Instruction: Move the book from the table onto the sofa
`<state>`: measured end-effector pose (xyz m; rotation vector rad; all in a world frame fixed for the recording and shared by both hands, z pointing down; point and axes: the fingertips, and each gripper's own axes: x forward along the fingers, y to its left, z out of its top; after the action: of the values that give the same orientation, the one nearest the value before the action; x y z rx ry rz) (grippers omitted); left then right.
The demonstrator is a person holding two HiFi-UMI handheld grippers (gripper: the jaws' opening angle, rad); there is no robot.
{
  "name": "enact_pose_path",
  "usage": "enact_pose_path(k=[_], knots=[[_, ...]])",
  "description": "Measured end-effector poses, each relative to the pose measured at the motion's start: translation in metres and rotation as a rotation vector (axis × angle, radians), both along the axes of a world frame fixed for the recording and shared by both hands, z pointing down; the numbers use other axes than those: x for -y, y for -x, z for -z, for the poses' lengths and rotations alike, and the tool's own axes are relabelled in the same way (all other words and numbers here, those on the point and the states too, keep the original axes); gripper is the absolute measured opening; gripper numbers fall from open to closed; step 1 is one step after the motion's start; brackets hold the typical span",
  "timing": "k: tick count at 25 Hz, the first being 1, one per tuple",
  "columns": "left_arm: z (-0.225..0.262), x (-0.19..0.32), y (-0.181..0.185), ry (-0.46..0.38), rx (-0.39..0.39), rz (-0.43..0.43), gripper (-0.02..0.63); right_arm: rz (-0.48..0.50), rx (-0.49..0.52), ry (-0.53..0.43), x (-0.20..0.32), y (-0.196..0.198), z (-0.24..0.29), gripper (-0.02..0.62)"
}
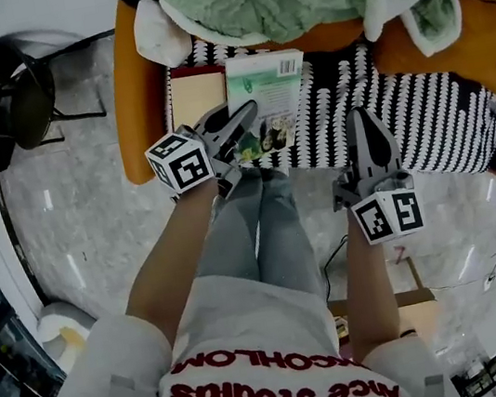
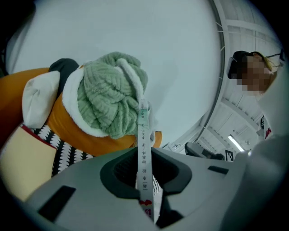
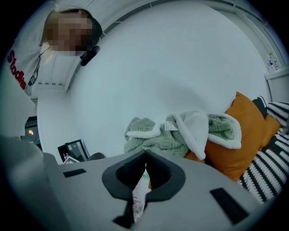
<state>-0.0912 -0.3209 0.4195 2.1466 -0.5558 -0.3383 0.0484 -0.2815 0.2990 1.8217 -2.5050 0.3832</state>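
From where I stood the job looked all but done: the book (image 1: 267,95) was already at the sofa (image 1: 423,116), spread open on or just above the black-and-white striped seat cover, in front of the heaped green blanket (image 1: 271,0). What seemed left was to let it settle and release it, though I could not tell whether its whole weight was on the seat yet. The left hand-held gripper (image 1: 248,113) had its jaws nipped narrowly onto the book's near edge, a thin printed strip standing up between the pads. The right hand-held gripper (image 1: 362,117) hovered off to the side above the striped cover, apart from the book, its jaws closed together and, as far as I could judge, holding nothing
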Motion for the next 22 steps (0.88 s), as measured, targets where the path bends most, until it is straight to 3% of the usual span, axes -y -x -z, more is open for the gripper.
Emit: enact_pose_path(k=[11, 19, 22], knots=[[-0.141, 0.01, -0.074, 0.155, 0.047, -0.097, 0.071, -0.025, 0.012, 0.097, 0.009, -0.037, -0.089, 0.028], [-0.23, 0.029, -0.122, 0.289, -0.002, -0.132, 0.071, -0.042, 0.02, 0.162, 0.007, -0.062, -0.15, 0.028], [-0.263, 0.032, -0.133, 0.306, 0.076, -0.163, 0.071, -0.052, 0.024, 0.183, 0.004, -0.07, -0.161, 0.028]])
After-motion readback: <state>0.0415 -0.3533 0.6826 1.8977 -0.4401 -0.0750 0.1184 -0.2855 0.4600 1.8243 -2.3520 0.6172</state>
